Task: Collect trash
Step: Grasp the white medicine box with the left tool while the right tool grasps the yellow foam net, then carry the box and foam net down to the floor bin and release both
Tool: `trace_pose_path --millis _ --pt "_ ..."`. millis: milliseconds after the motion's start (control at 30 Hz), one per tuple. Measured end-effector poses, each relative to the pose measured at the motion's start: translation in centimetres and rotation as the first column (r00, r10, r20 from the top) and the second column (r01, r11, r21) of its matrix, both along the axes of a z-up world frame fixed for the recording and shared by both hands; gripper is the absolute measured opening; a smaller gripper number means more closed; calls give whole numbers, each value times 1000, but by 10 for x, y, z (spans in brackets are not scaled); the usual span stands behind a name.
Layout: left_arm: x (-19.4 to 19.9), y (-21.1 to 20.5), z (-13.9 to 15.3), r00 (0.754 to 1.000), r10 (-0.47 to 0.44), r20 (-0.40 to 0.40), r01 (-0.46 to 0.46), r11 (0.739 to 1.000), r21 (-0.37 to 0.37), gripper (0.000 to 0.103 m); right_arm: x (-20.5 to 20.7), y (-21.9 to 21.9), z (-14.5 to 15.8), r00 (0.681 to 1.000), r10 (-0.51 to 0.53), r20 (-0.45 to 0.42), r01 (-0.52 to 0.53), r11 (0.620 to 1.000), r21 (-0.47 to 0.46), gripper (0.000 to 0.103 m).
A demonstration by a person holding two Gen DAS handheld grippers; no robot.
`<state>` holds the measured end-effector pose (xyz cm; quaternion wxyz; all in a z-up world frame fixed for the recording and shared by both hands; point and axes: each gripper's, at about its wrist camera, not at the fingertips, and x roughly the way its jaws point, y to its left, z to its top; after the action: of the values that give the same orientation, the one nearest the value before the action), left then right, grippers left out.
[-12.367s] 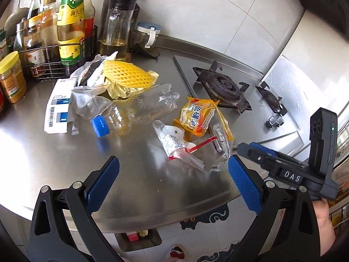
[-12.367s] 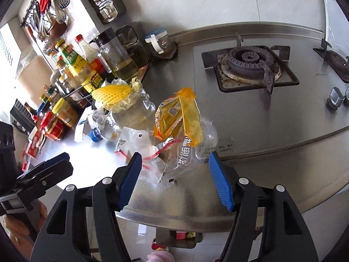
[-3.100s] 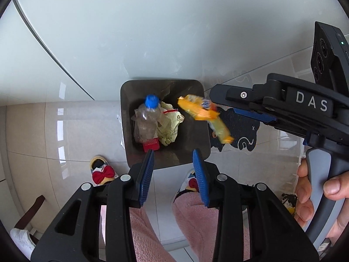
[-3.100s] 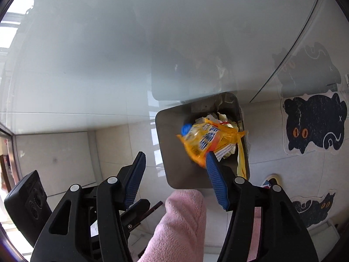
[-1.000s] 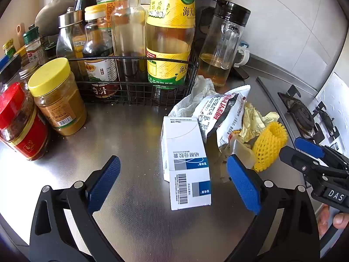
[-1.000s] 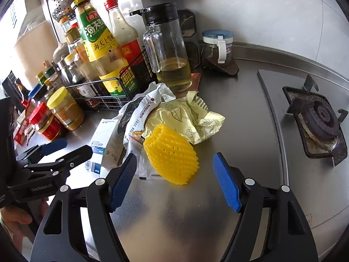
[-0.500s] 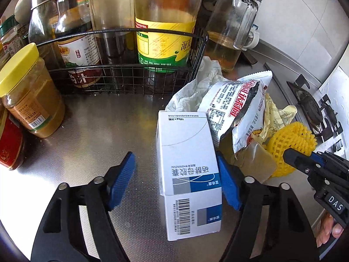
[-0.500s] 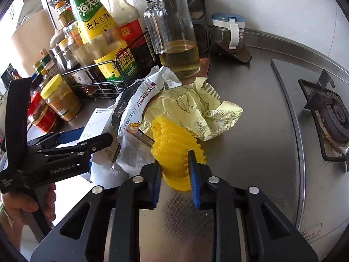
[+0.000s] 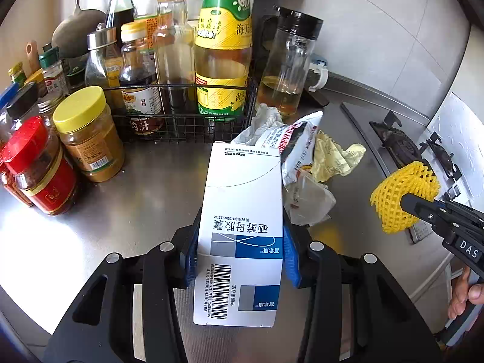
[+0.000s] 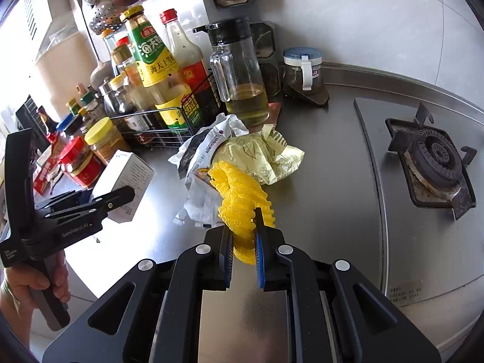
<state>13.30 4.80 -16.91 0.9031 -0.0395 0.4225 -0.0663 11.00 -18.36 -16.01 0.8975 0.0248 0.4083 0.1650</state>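
Note:
My left gripper point(image 9: 240, 254) is shut on a white and blue medicine box point(image 9: 242, 211), lifted off the steel counter; the box also shows in the right wrist view point(image 10: 124, 181). My right gripper point(image 10: 243, 251) is shut on a yellow foam fruit net point(image 10: 242, 199), held above the counter; the net also shows in the left wrist view point(image 9: 402, 193). On the counter remain a white and red snack bag point(image 9: 290, 145), a pale yellow wrapper point(image 10: 263, 154) and crumpled clear plastic point(image 9: 308, 199).
A wire rack of sauce bottles point(image 9: 181, 112) and an oil jug point(image 10: 239, 69) stand at the back. Jars with yellow point(image 9: 87, 133) and red lids point(image 9: 39, 166) stand left. A gas burner point(image 10: 435, 160) is on the right. The counter edge point(image 9: 18, 296) is near me.
My left gripper closed on the medicine box and lifted it. My right gripper closed on the yellow foam net and raised it off the pile.

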Motion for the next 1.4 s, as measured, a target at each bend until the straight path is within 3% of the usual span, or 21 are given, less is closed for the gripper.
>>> trace_pose_path --millis 333,567,700,900,1100,1400 --pt "-114 -34 18 997 -76 7 76 997 3 42 -97 -17 7 999 44 -13 -43 999 13 14" --pt "-188 -53 -10 988 -147 -48 147 989 -7 42 -162 -31 -27 991 89 -102 -85 995 44 14" --pt "-213 -56 -47 981 -145 -128 140 989 -47 42 -180 -33 -67 976 96 -197 -92 995 29 14" --pt "-227 -64 -123 952 -143 -270 129 989 -71 42 -187 -33 -145 937 65 -344 -60 998 26 14" --pt "-215 -66 -201 925 -122 -360 95 991 -94 42 -173 -29 -219 915 4 -403 11 999 36 14" --pt "-196 -77 -306 878 -87 -470 61 996 -71 42 -149 -23 -320 840 -65 -539 95 995 29 14"
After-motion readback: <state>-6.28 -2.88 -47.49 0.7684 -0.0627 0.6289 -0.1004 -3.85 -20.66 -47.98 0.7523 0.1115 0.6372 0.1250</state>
